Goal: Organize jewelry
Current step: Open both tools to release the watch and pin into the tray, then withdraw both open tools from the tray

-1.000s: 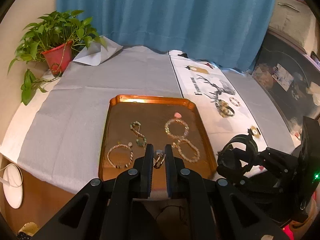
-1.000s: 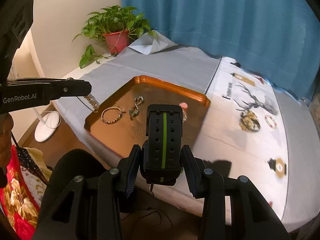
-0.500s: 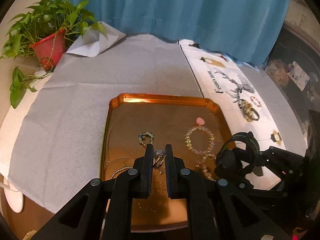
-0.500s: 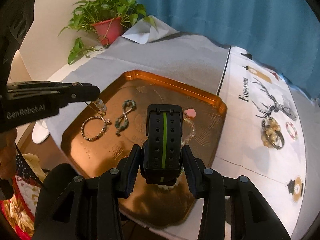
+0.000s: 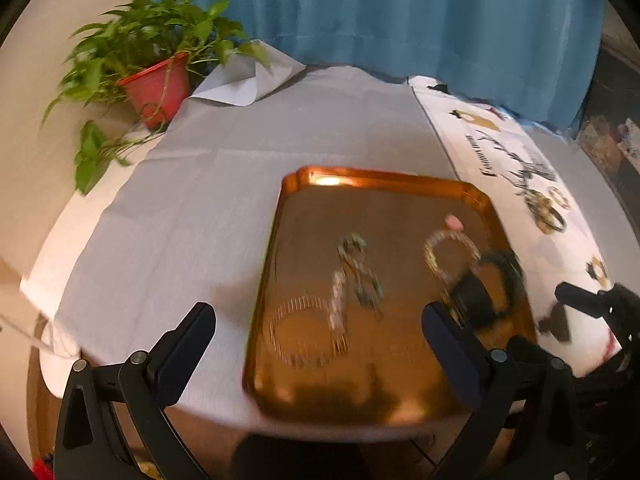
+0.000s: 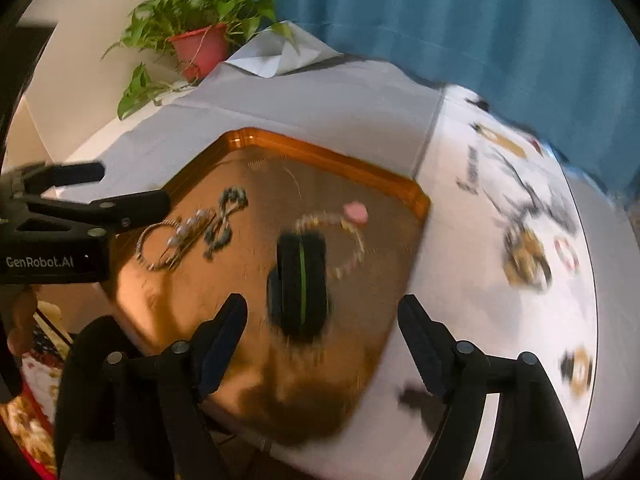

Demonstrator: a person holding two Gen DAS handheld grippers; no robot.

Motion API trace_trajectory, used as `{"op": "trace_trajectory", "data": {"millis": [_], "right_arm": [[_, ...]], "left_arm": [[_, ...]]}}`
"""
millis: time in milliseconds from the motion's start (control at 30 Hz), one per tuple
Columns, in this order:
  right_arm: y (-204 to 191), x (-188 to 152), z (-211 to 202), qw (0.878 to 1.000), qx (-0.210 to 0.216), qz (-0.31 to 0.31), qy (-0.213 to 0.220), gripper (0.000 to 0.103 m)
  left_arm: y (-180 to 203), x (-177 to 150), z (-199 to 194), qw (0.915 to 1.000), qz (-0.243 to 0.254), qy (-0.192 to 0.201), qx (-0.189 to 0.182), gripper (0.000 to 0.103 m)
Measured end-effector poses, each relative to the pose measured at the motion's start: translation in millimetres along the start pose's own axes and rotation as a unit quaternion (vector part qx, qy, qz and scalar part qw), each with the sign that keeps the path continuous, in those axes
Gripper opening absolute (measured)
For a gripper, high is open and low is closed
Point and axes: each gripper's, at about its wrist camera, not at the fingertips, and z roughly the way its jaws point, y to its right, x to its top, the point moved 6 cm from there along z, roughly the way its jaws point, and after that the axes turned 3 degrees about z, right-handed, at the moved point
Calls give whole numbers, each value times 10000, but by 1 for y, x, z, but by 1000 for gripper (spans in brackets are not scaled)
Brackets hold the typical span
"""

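A copper tray [image 5: 384, 178] [image 6: 328, 152] lies on the grey-clothed table. In it are a beaded ring bracelet [image 5: 298, 334] [image 6: 154, 246], a pearl bracelet [image 5: 338, 308] [image 6: 188, 230], a green twisted bracelet [image 5: 360, 268] [image 6: 224, 224], a gold bead bracelet with a pink charm [image 5: 450, 250] [image 6: 340, 236], and a black watch with a green stripe [image 6: 302, 284] [image 5: 486, 292]. My left gripper [image 5: 316, 344] is open and empty over the tray's near left part. My right gripper [image 6: 320, 344] is open and empty just before the watch.
A potted plant [image 5: 158, 80] [image 6: 200, 42] stands at the back left. A white printed runner [image 6: 520, 208] to the right of the tray holds more jewelry [image 6: 528, 262] [image 5: 548, 210]. A blue curtain [image 5: 400, 12] hangs behind. The table's front edge is close below the grippers.
Both grippers have opened. The left let go of the pearl bracelet, which now lies in the tray. The right let go of the black watch, which now lies in the tray.
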Motion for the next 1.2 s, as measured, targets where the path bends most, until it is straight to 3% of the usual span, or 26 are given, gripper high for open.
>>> {"op": "trace_trajectory", "data": {"millis": [133, 267, 633, 1200], "right_arm": [[4, -37, -41, 9986, 208, 486, 15, 78], [3, -68, -92, 9977, 223, 572, 279, 78], [-6, -96, -188, 9922, 104, 450, 1158, 80], [-4, -112, -227, 9875, 97, 515, 1485, 82]], "left_arm": [[16, -34, -38, 10000, 11, 17, -74, 102], [36, -46, -80, 9996, 125, 204, -147, 102], [56, -62, -182, 9935, 349, 1052, 251, 102], [73, -72, -216, 9886, 622, 1309, 404, 102]]}}
